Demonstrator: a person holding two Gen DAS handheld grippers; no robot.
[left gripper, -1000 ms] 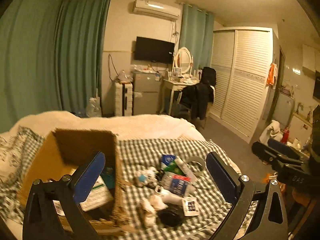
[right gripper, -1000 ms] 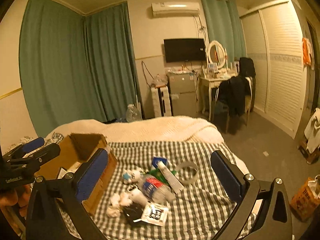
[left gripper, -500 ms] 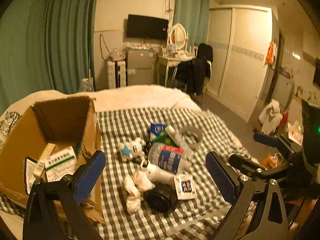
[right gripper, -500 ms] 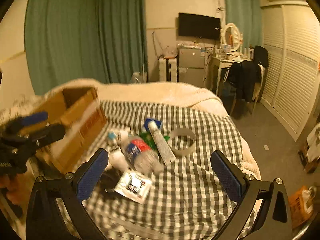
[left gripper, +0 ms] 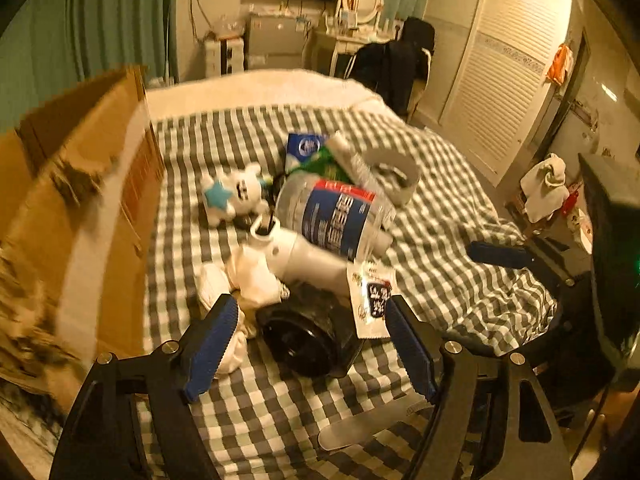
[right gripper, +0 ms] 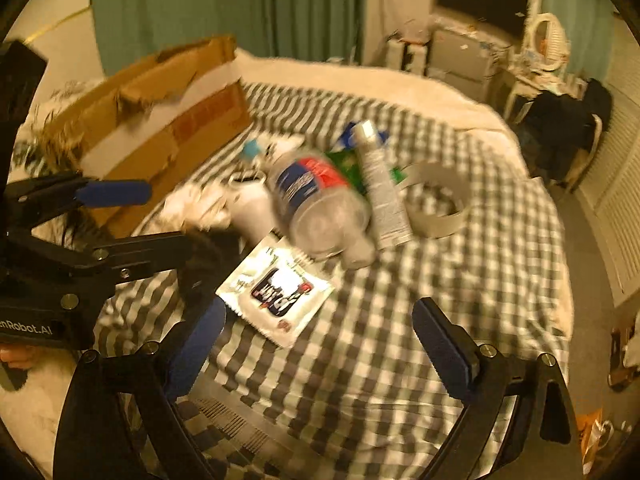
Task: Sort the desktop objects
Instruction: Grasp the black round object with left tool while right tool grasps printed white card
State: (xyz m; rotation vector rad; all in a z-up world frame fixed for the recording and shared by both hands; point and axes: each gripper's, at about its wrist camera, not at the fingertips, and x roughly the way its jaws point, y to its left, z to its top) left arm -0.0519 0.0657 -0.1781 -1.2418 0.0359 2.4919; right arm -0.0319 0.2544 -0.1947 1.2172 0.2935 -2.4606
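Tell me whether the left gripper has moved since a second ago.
Yes. The left gripper has come down toward the checked bedspread: the black jar now lies between its closing jaws, untouched, and the wall television has slid to the frame's top.

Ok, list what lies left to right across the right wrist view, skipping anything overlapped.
Cardboard box → white sachet → water bottle → grey tube → tape roll.
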